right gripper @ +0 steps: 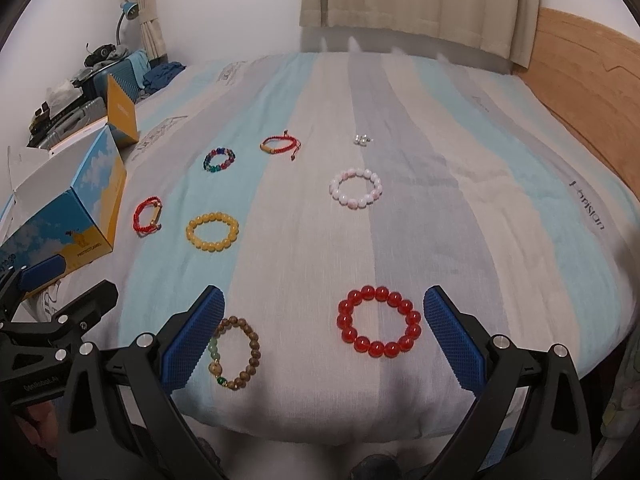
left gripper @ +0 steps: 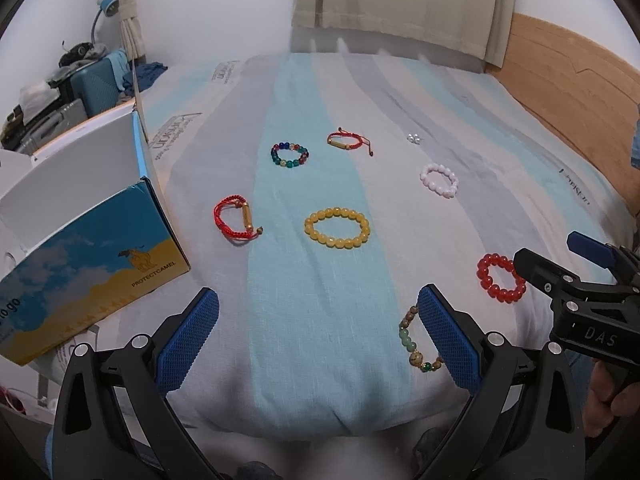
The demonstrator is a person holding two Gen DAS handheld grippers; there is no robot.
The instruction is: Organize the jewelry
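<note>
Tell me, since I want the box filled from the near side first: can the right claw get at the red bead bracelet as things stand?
Probably yes. The right claw is open, and the red bead bracelet lies flat on the bedspread between its fingers, slightly toward the right one. Nothing covers it; the wooden bracelet lies apart by the left finger.

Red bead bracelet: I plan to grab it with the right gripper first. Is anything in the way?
Nothing visible. The red bead bracelet lies alone on the bedspread, right ahead of the right gripper, whose jaws are wide open. The wooden bead bracelet lies apart, near the left jaw.
</note>
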